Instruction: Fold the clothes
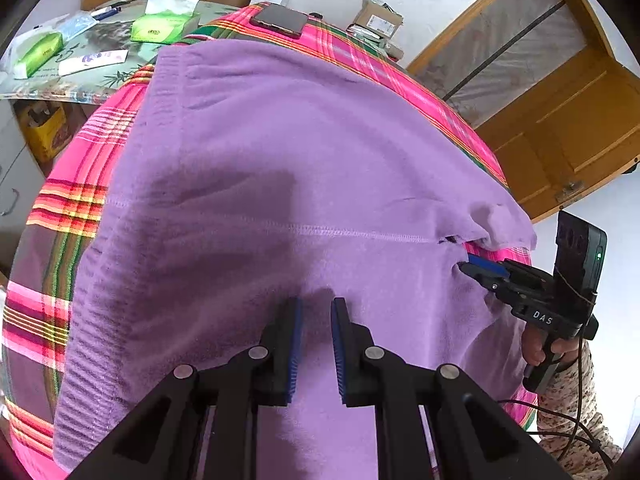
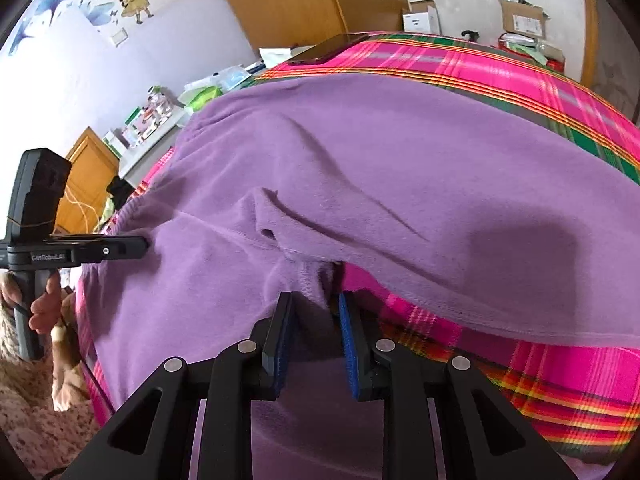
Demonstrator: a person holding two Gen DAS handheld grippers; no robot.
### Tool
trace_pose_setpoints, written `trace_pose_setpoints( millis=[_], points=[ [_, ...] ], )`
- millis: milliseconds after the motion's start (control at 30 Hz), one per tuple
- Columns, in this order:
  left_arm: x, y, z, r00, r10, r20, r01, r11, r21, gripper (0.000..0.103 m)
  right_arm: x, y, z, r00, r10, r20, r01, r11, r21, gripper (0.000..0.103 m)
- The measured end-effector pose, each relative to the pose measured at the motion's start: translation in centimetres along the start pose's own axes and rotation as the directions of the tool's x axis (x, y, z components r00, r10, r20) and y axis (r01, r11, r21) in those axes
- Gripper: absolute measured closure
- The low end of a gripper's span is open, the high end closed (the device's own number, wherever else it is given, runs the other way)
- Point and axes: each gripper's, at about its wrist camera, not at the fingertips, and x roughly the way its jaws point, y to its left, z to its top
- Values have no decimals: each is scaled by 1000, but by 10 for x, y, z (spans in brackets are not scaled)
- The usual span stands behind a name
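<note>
Although the purple fleece garment (image 1: 280, 152) fills the middle of both views, its full outline cannot be traced: the lower part runs under the black gripper bodies and off the bottom of each frame. It lies spread on a pink plaid cloth (image 1: 68, 200) that shows at the left, top and right edges of the left wrist view.

At lower centre of that view, the left gripper (image 1: 316, 308) has its blue-padded fingers set narrowly apart; the tips rest at the fleece, but whether any fold is pinched between them is hard to tell. At lower centre of the right wrist view, the right gripper (image 2: 314, 304) is also narrow, with a stitched edge of the garment bunched between its pads; whether they press on it cannot be told.

A small gap in the fleece near the bunched seam shows only darkness inside. Beyond the garment's far edge, a dark phone (image 1: 280, 20) lies on the cloth at upper centre, and green tissue packs (image 1: 164, 26) sit at upper left on a cluttered surface (image 1: 92, 80). Bare plaid lies open at lower right of the right wrist view, beside the garment's hem. A hand (image 2: 44, 304) and patterned sleeve are cut off at the left edge.
</note>
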Motion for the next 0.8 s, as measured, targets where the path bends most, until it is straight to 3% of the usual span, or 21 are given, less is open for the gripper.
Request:
trace_pose_setpoints(
  millis=[67,100,133,333,567,800],
  points=[
    [0,2,-1,1000,-13,-1,13,1000,-1,88,0,1,0,1000,1,0,-1,1000,6,82],
    [0,4,-1,1000,-18,-1,18,1000,-3,88,-1,2,0,1000,1,2,-1,1000,0,95],
    [-1,5,-1,1000,-23,-1,23,1000,-4,88,-4,6,0,1000,3,8,-3,1000,-13,98],
    [-2,16,0,999,-43,1,43,999,-15,88,-48,28,4,985,68,156,-59,996,-62,98],
    [-9,27,-3,999,-49,11,50,998,-29,88,-43,20,-6,994,23,110,-22,1000,-11,98],
    [-32,49,-11,999,-11,52,15,997,-79,88,-67,14,-29,975,-19,222,1,997,78,90]
  ],
)
